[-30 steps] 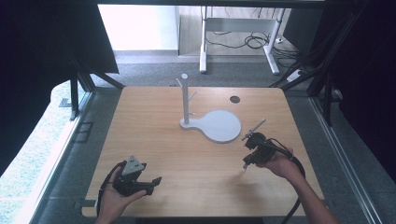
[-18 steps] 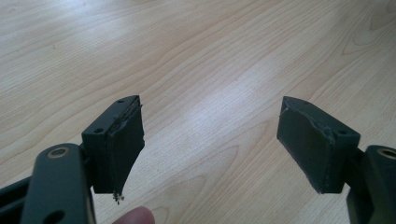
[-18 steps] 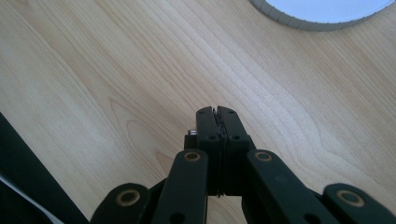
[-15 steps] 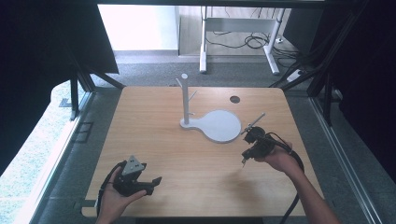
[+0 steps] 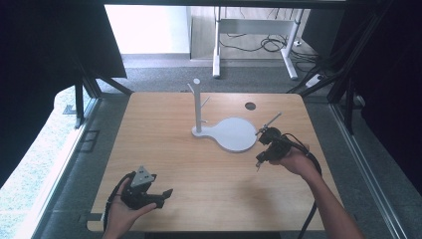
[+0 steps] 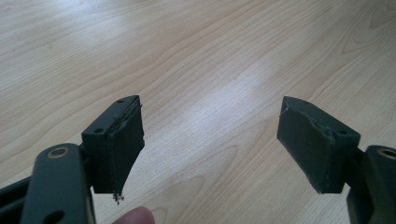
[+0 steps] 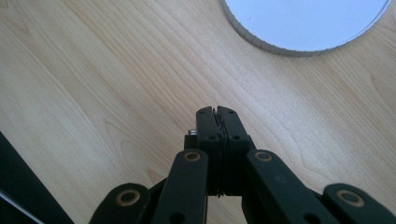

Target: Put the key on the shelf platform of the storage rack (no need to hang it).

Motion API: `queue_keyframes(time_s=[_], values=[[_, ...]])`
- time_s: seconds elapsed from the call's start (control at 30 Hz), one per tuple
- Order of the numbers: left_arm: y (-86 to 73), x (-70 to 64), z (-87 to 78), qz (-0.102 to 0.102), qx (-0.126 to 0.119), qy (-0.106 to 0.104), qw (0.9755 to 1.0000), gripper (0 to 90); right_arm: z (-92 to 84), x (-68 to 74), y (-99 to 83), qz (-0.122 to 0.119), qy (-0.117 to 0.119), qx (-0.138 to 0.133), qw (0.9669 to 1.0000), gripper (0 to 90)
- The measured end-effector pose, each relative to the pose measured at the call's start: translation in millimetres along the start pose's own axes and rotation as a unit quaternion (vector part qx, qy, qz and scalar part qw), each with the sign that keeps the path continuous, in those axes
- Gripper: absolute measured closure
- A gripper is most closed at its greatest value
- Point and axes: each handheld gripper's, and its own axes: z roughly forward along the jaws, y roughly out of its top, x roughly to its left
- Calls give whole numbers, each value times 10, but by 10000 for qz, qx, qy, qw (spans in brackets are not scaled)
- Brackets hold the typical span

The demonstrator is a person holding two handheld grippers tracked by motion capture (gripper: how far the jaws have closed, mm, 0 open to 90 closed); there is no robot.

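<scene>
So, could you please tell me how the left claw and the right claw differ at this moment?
The left claw stands wide open with bare wood between its pads, while the right claw is pressed shut with nothing seen between its jaws. In the high view the left claw sits near the table's front edge, far from the white stand's round base, whereas the right claw is beside that base. Both are black, hand-held and empty.
</scene>
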Motion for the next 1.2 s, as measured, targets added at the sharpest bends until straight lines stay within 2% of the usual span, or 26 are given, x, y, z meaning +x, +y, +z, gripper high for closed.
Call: queue_keyframes(time_s=[0.3, 0.77, 1.13, 1.2], values=[[-4, 12, -3, -6, -5, 14, 10000, 232, 24, -44, 95, -23, -60, 37, 10000, 896], [-7, 18, -4, -16, -10, 19, 10000, 231, 53, -111, 282, 44, -19, 11, 10000, 896], [-6, 17, 1, -5, -3, 12, 10000, 232, 136, -157, 359, 94, 7, 57, 9999, 896], [-7, 19, 1, -10, -3, 14, 10000, 232, 138, -155, 375, 88, -62, 56, 9999, 897]])
